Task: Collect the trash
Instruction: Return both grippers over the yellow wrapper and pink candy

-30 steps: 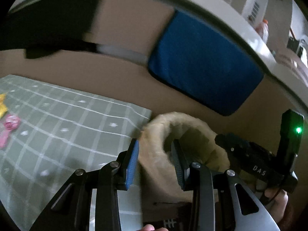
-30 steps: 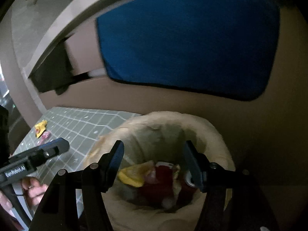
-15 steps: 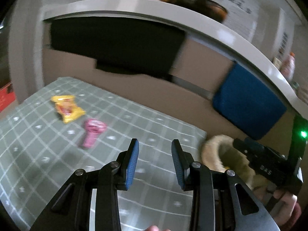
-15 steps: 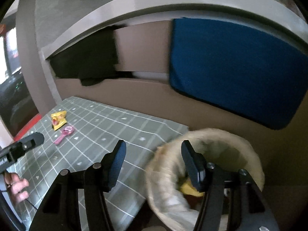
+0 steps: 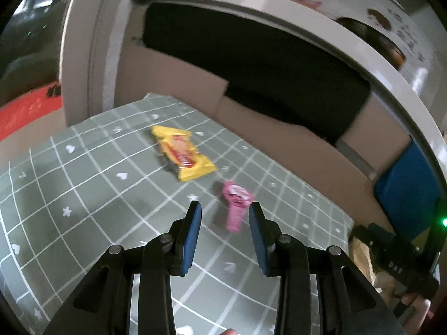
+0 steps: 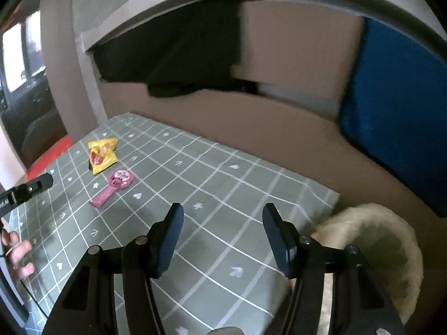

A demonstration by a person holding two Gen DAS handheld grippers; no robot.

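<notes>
A yellow snack wrapper (image 5: 183, 153) and a pink lollipop-shaped wrapper (image 5: 236, 203) lie on the green grid tablecloth (image 5: 83, 209). My left gripper (image 5: 225, 219) hovers above the cloth, open and holding nothing, with the pink wrapper just beyond its fingertips. My right gripper (image 6: 222, 223) is open and empty over the cloth's right half. From there the yellow wrapper (image 6: 102, 155) and the pink wrapper (image 6: 117, 184) sit far off to the left. The cream trash basket (image 6: 371, 240) stands past the table's right end, its contents hidden.
Cardboard panels (image 6: 279, 128) wall the far side of the table, with a dark opening (image 5: 251, 55) and a blue pad (image 6: 396, 111) behind. The basket rim (image 5: 360, 254) shows beside the right gripper (image 5: 391, 262). A hand (image 6: 16, 254) holds the left gripper (image 6: 25, 192).
Both grippers have swung left, away from the basket and out over the tablecloth. The yellow and pink wrappers now sit in front of the left gripper. Nothing was picked up.
</notes>
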